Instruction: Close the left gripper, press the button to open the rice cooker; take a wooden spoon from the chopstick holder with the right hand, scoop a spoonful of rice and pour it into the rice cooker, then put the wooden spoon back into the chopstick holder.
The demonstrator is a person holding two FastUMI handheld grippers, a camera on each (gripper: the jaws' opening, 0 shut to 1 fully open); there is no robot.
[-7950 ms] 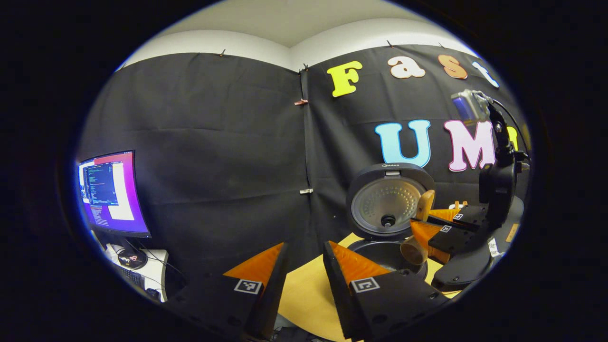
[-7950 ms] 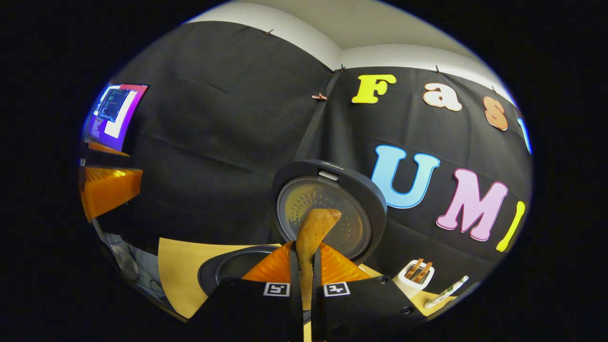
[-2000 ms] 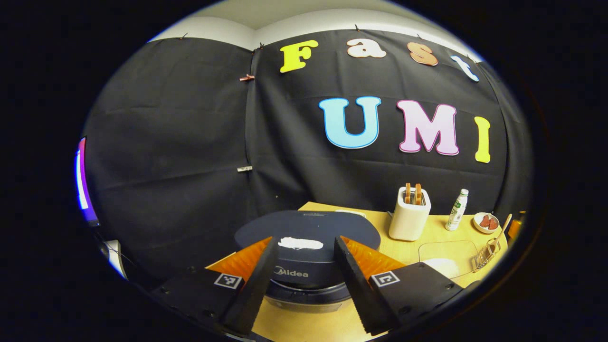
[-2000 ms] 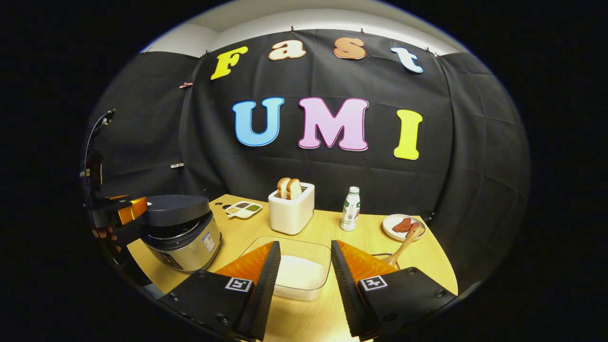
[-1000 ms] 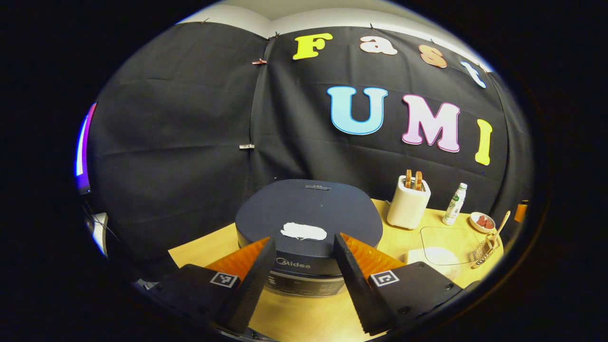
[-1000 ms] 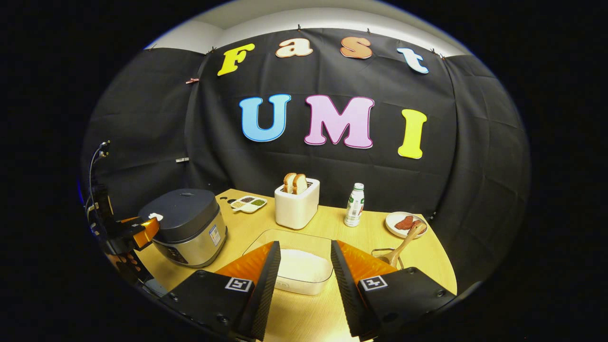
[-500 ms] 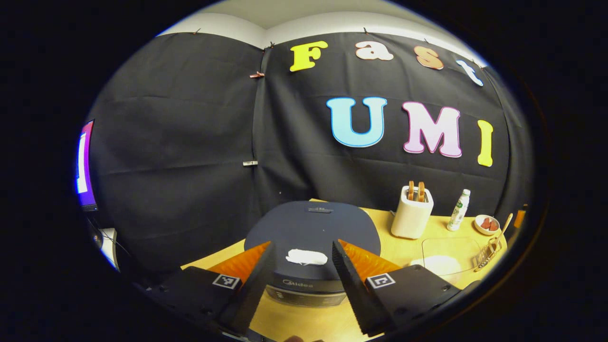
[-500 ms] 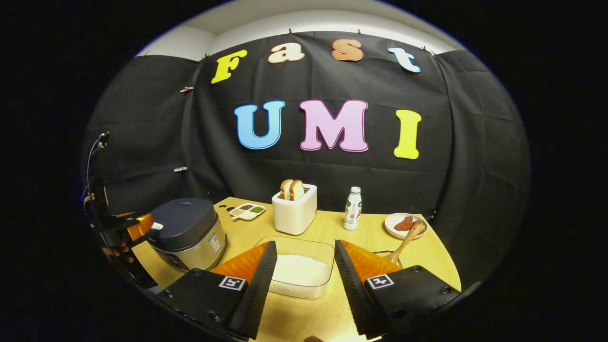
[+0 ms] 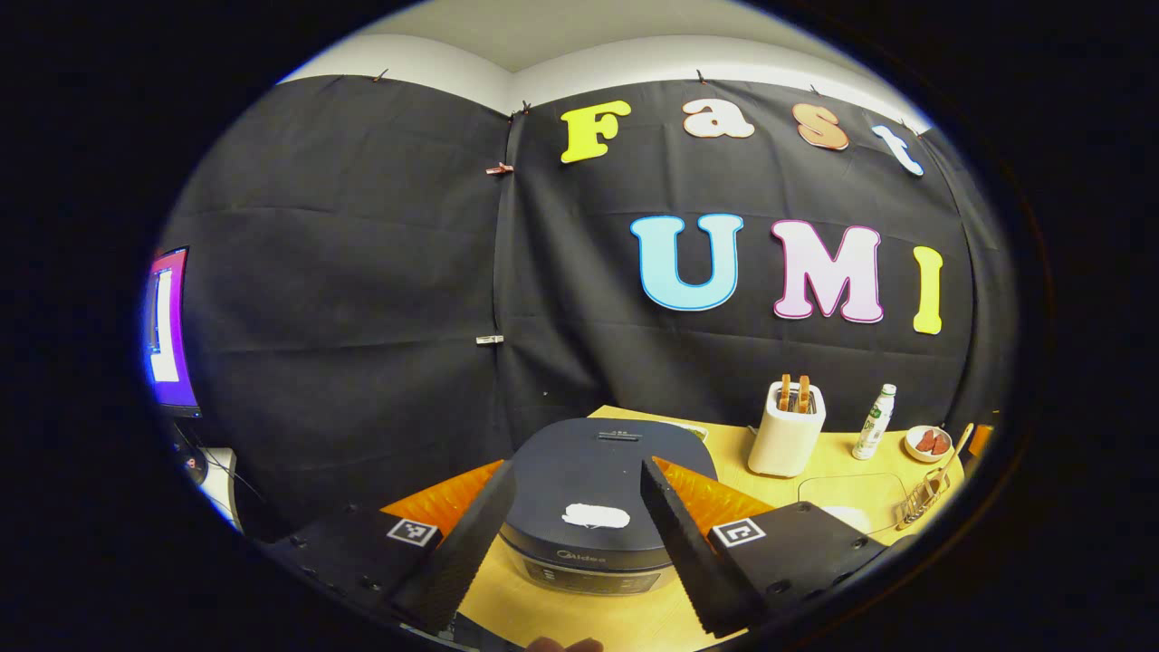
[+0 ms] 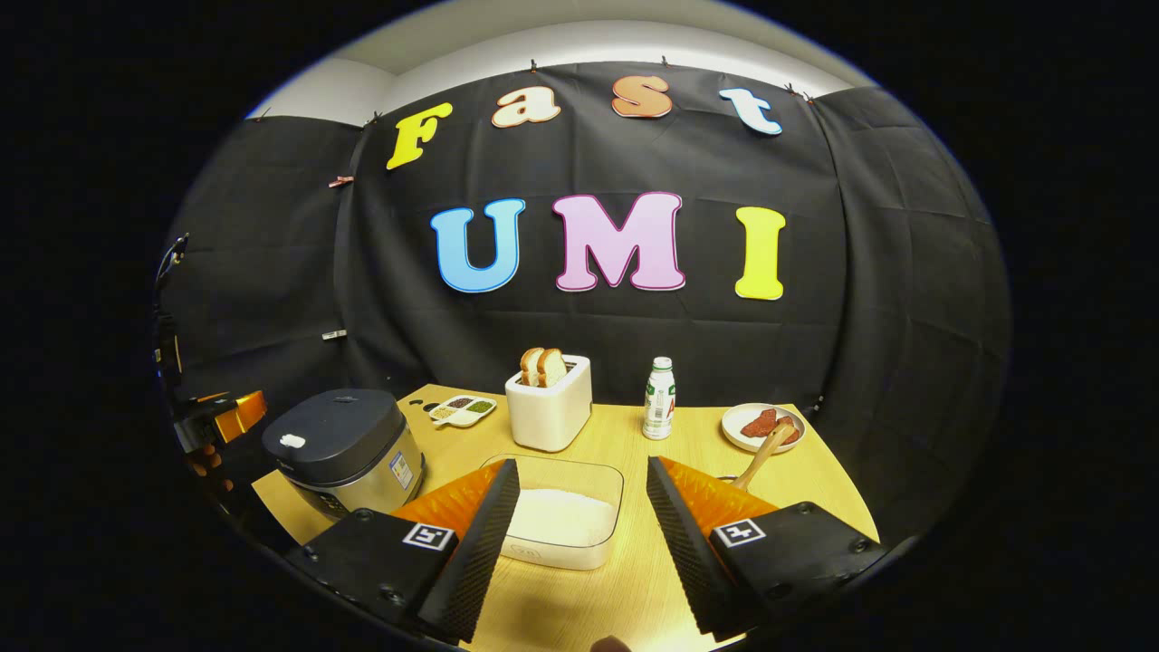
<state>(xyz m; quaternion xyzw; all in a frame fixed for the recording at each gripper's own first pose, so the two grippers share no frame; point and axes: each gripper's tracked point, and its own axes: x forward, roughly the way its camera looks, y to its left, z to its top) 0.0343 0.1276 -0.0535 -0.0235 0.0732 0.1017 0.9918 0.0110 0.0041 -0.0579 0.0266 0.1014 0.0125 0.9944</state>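
Left gripper view: the left hand-held gripper point(image 9: 578, 493) is held spread, empty, just short of the closed rice cooker point(image 9: 602, 493), whose lid button point(image 9: 595, 516) is seen between the fingers. In the right gripper view, the right hand-held gripper point(image 10: 575, 507) is likewise spread and empty above the counter point(image 10: 688, 453), with the rice container point(image 10: 561, 516) just ahead. The wooden spoon point(image 10: 759, 457) stands tilted in the chopstick holder point(image 10: 735, 482), near the plate point(image 10: 756, 426). The spoon is judged light and stiff; a pinch on the upper handle seems best. The button probably needs a firm press from fingers pressed together.
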